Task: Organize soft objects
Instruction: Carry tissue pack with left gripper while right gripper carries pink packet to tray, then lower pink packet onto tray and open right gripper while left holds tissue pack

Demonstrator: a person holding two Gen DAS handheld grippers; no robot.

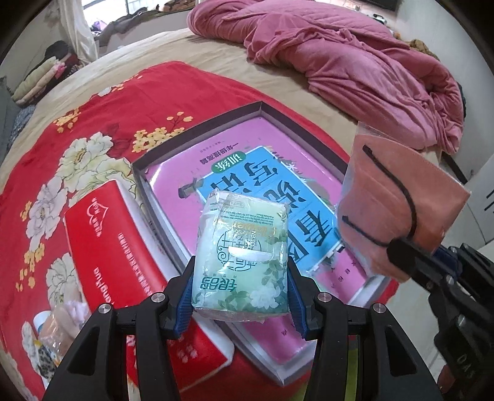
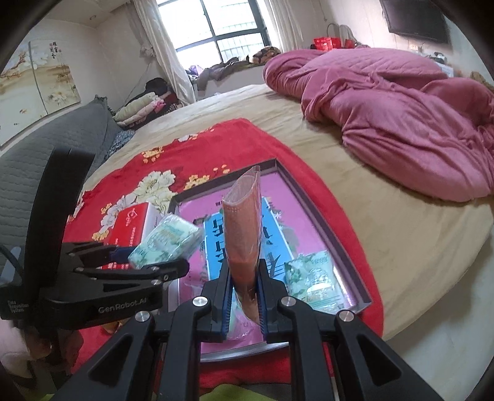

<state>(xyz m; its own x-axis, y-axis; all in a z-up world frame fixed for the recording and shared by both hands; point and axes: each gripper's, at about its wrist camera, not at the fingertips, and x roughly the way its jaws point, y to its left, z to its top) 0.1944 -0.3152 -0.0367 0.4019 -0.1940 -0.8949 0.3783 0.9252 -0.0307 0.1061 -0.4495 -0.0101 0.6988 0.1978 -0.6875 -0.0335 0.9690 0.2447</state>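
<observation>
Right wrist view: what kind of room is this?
Almost certainly a lived-in bedroom: a wide bed with a crumpled pink quilt, a curtained window, and folded clothes piled alongside.

Tissue box (image 1: 123, 246) left of tray (image 1: 197, 129) w/ book (image 1: 247, 185) inside

The tray (image 2: 324, 216) floor is being taken up by a book (image 1: 271, 197) and a tissue pack (image 2: 311, 277) at its near right corner. Its left side is being hemmed by a red tissue box (image 1: 123, 262).
</observation>
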